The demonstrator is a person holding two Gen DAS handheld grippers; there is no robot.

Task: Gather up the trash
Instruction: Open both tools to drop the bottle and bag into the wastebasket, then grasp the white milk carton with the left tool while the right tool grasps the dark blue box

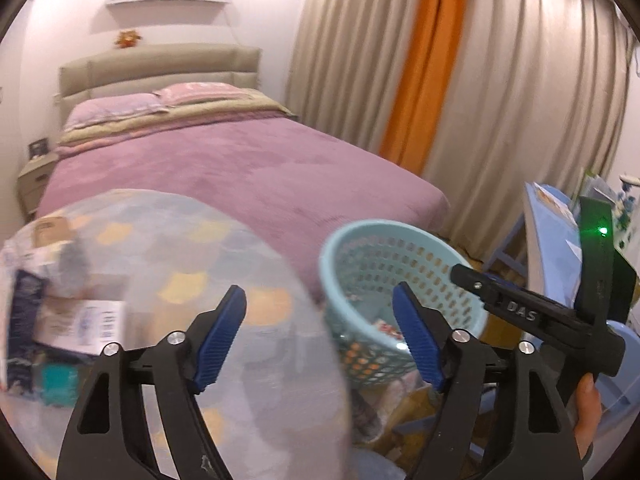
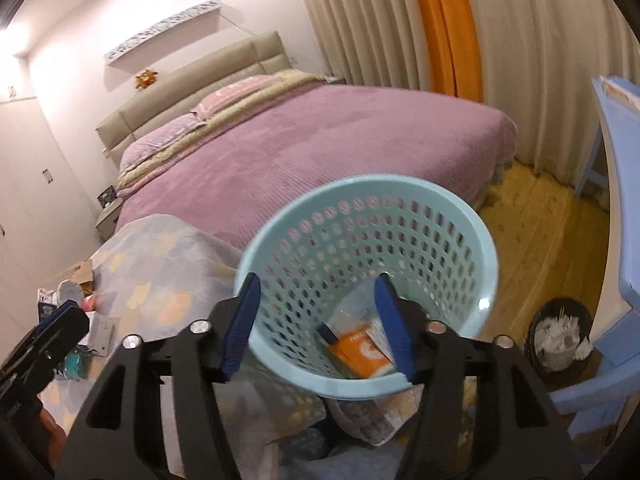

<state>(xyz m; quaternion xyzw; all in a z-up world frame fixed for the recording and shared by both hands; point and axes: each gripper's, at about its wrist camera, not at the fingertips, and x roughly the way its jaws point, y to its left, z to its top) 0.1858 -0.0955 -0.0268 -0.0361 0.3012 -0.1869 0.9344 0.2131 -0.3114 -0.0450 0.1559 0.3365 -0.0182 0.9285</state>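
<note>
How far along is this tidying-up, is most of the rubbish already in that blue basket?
Partly done. An orange packet already lies in the light blue basket. Nothing is in hand: the right gripper hangs open over the basket, and the left gripper is open and empty too. Still left are the loose papers and boxes beside the patterned blanket.

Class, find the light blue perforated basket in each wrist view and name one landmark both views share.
Left wrist: light blue basket, lower centre-right, tilted, behind the left gripper's right finger.
Right wrist: basket, lower centre, the right gripper over its near rim.
Shared landmark: the purple bed.
</note>
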